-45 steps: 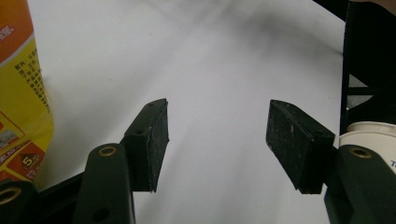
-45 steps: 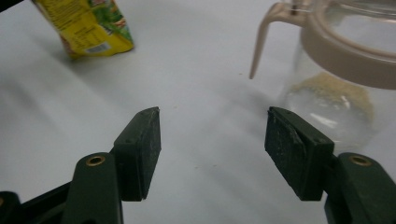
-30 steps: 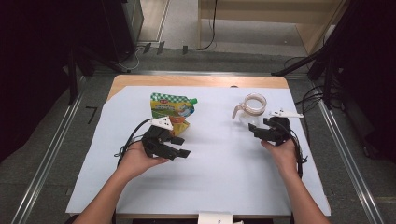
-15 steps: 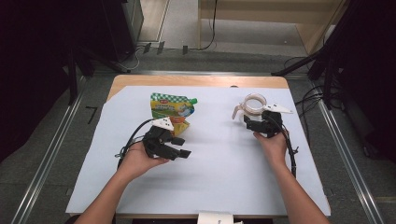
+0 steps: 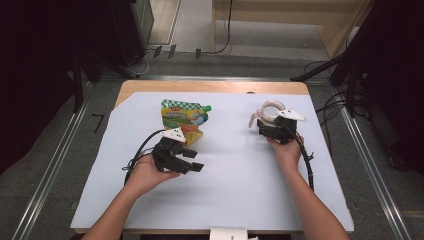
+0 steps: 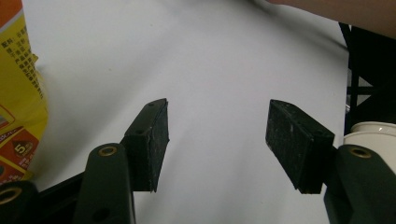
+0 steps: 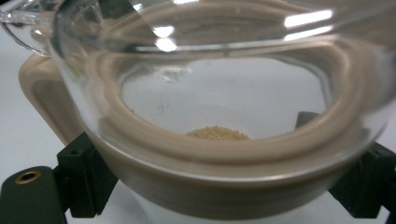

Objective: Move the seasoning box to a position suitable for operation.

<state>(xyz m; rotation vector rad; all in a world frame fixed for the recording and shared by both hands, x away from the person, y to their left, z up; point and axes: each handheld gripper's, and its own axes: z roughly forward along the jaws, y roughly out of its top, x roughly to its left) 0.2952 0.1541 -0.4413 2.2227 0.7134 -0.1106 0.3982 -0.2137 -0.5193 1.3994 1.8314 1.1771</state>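
Over the last second I have carried the right gripper (image 5: 267, 131) forward from the open sheet to the glass jug (image 5: 270, 111), and its jaws now stand on either side of the jug's lower body; I judge they are around it, but I cannot tell from here whether they have closed or only bracket it. That puts me at the start of a lift or a steadying hold, with the pour not yet begun. The white sheet (image 5: 235, 175) over the wooden table (image 5: 150, 86) is matte and smooth. The pouch (image 5: 184, 120) lies flat at the left, glossy printed film in yellow, green and orange, with a small green cap at its upper corner. The jug sits at the far right of the sheet, clear and rounded, with a beige band (image 7: 224, 161) round its waist, a beige handle (image 7: 39, 100) and a drawn-out spout; a small heap of tan grains (image 7: 217, 133) rests on its bottom. My left gripper (image 6: 217, 140) has stayed put, jaws spread wide over bare sheet just beside the pouch, holding nothing.
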